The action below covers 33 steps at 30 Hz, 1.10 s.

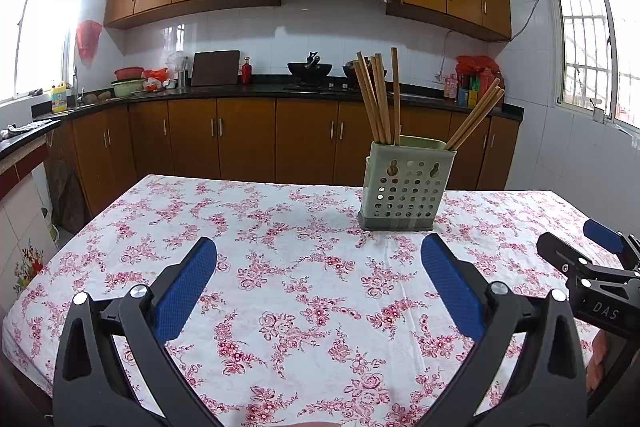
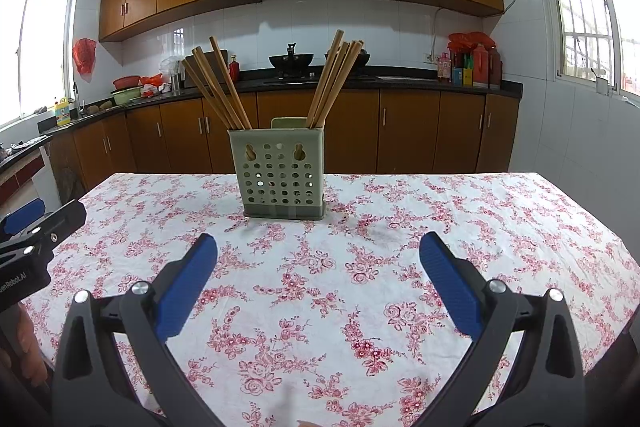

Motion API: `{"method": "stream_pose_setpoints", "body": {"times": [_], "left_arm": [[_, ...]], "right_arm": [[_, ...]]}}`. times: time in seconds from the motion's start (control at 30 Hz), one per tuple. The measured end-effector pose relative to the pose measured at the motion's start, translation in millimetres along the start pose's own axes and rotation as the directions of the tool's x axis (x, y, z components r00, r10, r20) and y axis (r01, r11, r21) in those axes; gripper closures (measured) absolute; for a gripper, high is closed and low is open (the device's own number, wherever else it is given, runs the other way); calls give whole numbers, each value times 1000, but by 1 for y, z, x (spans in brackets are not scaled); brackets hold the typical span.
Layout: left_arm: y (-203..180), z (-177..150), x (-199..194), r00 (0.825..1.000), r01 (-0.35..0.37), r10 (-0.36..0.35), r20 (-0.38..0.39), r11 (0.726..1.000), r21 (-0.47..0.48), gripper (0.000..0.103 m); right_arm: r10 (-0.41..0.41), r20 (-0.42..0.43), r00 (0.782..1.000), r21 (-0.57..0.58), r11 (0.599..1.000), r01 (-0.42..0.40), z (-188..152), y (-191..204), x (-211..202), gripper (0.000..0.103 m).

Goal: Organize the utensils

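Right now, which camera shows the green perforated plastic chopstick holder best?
The right wrist view: the green perforated plastic chopstick holder sits near centre, front face square-on, both wooden chopstick bundles spread clearly. The left wrist view shows the holder off to the right, slightly angled.

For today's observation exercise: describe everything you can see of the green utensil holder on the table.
The utensil holder is a pale green box, plastic by its look, with a perforated front, two keyhole slots and a darker base. It stands upright on the floral tablecloth. Wooden chopsticks lean out in two bunches, left and right. No gripper touches it.
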<state>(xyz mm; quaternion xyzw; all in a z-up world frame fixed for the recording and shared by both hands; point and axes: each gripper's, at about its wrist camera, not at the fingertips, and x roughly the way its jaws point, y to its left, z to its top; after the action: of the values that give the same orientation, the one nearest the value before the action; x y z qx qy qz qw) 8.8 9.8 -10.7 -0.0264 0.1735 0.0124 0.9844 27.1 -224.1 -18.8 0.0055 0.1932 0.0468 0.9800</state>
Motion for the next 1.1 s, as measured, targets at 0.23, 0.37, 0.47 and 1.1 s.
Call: {"method": "stream_pose_setpoints", "body": {"times": [0.23, 0.37, 0.47, 1.1], "left_arm": [[0, 0, 0, 1000, 0, 0, -1, 1000, 0, 2], [0, 0, 0, 1000, 1, -1, -1, 1000, 1, 2], [-1, 0, 0, 1000, 1, -1, 0, 1000, 1, 2], [-2, -2, 1, 1000, 4, -4, -6, 1000, -2, 2]], "right_arm": [[0, 0, 1000, -1, 1000, 0, 0, 0, 0, 4], [1, -2, 1000, 3, 1000, -1, -1, 0, 1, 4], [1, -3, 1000, 3, 1000, -1, -1, 1, 1, 4], [-1, -7, 1000, 7, 1000, 1, -4, 2, 3, 4]]}}
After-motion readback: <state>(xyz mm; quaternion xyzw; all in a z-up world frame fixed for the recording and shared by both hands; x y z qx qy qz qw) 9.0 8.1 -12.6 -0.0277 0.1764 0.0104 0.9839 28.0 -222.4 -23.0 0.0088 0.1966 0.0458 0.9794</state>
